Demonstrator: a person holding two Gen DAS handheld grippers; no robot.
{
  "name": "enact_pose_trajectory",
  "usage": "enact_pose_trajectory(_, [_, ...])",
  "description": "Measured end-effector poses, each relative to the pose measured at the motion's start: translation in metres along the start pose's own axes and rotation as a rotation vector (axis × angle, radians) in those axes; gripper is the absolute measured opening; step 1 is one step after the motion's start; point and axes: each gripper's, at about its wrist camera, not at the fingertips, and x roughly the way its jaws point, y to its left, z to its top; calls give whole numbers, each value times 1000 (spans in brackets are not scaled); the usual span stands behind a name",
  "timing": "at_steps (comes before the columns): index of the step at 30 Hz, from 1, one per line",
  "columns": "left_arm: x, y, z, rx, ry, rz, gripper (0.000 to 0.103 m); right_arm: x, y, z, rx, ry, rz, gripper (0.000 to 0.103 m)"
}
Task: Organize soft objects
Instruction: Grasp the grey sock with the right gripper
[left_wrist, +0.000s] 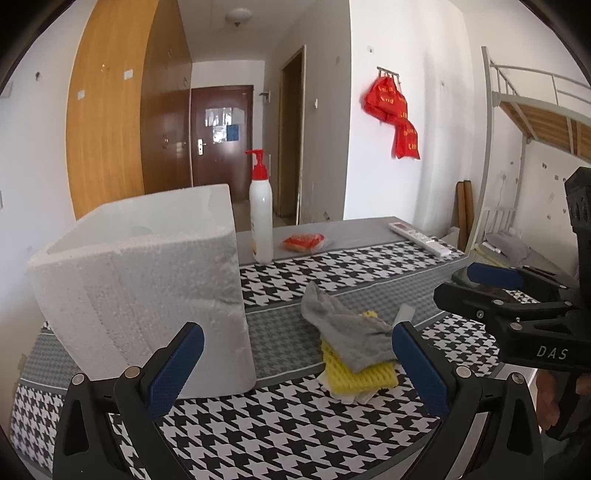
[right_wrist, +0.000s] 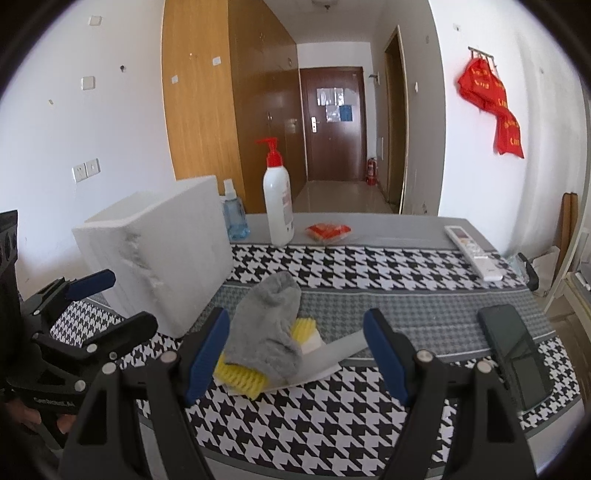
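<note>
A grey sock (left_wrist: 347, 332) (right_wrist: 266, 328) lies on top of a yellow sponge (left_wrist: 358, 373) (right_wrist: 240, 376) and a white cloth strip (right_wrist: 332, 354) on the houndstooth table cover (left_wrist: 295, 424). A white foam box (left_wrist: 147, 280) (right_wrist: 162, 251) stands to their left, open at the top. My left gripper (left_wrist: 299, 365) is open and empty, just in front of the pile and box. My right gripper (right_wrist: 295, 354) is open and empty, its fingers either side of the sock and above it. Each gripper shows in the other's view, the right one (left_wrist: 491, 284) and the left one (right_wrist: 99, 299).
A white pump bottle with a red top (left_wrist: 260, 214) (right_wrist: 277, 199), a red packet (left_wrist: 304, 242) (right_wrist: 328, 230) and a white remote (left_wrist: 419, 238) (right_wrist: 474, 251) lie at the table's far side. A blue spray bottle (right_wrist: 233, 216) stands behind the box. A dark phone (right_wrist: 517, 350) lies at the right.
</note>
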Motion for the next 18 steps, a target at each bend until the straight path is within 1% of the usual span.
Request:
enact_pose_trajectory(8, [13,1,-8,-3,37,0,102,27,1,-6,-4,69,37,79])
enact_pose_trajectory(14, [19,4,-14,-3,65,-29,102,45,2,-7,-14,106,71,79])
enact_pose_trajectory(18, [23,6,-16,4,81,-29,102,56,4,-7,-20,129,85,78])
